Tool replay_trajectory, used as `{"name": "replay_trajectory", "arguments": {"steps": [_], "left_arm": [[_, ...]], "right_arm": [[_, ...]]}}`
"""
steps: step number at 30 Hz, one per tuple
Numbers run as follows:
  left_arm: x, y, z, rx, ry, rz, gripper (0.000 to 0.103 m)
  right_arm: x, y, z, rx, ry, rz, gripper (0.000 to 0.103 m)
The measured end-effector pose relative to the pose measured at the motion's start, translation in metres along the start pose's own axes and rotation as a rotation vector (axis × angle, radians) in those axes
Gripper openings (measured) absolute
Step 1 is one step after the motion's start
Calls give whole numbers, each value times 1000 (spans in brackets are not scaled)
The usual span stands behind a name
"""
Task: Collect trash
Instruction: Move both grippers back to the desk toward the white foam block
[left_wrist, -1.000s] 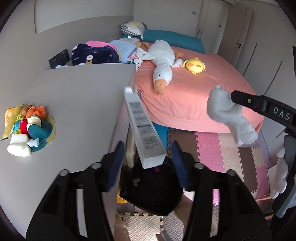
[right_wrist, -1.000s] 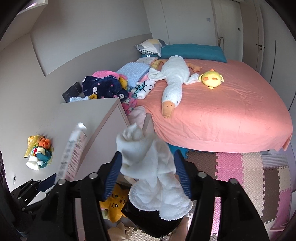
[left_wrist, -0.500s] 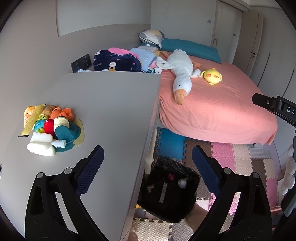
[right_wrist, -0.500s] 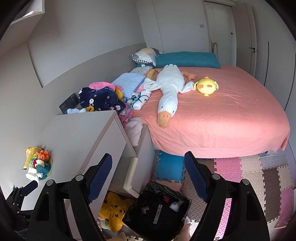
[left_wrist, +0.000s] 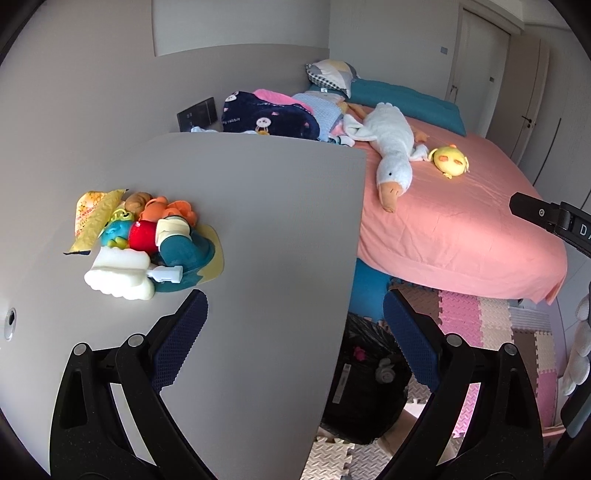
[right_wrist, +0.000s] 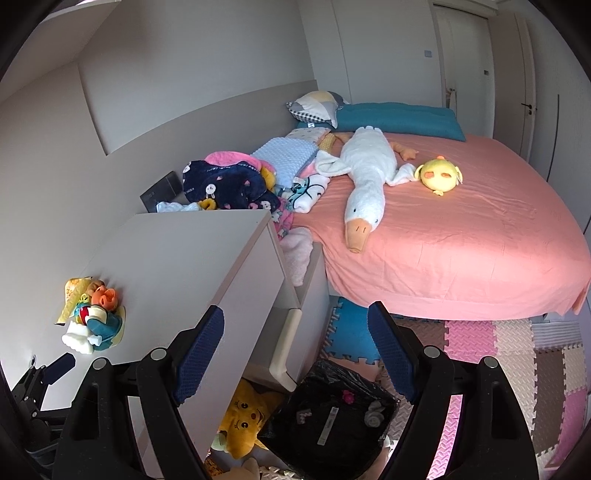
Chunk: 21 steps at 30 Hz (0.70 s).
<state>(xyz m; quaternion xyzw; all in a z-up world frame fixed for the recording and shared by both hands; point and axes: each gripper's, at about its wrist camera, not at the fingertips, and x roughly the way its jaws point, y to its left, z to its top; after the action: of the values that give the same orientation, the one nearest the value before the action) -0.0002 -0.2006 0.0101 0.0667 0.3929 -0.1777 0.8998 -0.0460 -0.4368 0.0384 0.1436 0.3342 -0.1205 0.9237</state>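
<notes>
A black trash bag (right_wrist: 332, 424) stands open on the floor beside the grey cabinet (right_wrist: 192, 258); it also shows in the left wrist view (left_wrist: 365, 384). Inside it lie a long white box (right_wrist: 327, 424) and a crumpled white tissue (right_wrist: 373, 412). My left gripper (left_wrist: 295, 332) is open and empty above the cabinet top (left_wrist: 258, 221). My right gripper (right_wrist: 295, 347) is open and empty above the bag. A yellow wrapper (left_wrist: 92, 218) lies under a heap of toys (left_wrist: 147, 247) on the cabinet top.
A bed with a pink sheet (right_wrist: 461, 236) holds a white goose plush (right_wrist: 365, 177) and a yellow chick plush (right_wrist: 439, 173). Clothes (right_wrist: 229, 184) pile up behind the cabinet. A yellow plush (right_wrist: 243, 424) lies on the foam floor mats (right_wrist: 517, 350). A cabinet drawer (right_wrist: 295, 317) stands open.
Both grippers opened. The left let go of the long white box and the right let go of the white tissue; both now lie in the black bag. The left gripper moved over the cabinet.
</notes>
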Motion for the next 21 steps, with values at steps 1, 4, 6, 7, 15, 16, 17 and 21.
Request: {"name": "replay_trajectory", "arguments": {"steps": [1,4,6,7,15,16,17,21], "left_arm": [[0,4,-1,-6,1,9,93],[-1,18,-2,-29,1,33,93],[-1,28,-3,-49,3,47,93],[-1,33,-3,-60,4,54,93],[1,76,-9,-142,17,100,93],[2,80,-10,-151,19,104,93],[2,85,-10,-162,20,108,93],[6,106,-11,-205,25,122,93]], "right_arm": [[2,5,0,-6,2,6,80],[7,18,0,-26,3,22,80],[10,26,0,-37,4,34,80],[12,31,0,-43,5,41,80],[29,67,-1,-87,21,95,80],[31,72,-1,-93,23,100,80],[34,77,-1,-98,26,106,80],[43,93,-3,-119,35,130,80]]}}
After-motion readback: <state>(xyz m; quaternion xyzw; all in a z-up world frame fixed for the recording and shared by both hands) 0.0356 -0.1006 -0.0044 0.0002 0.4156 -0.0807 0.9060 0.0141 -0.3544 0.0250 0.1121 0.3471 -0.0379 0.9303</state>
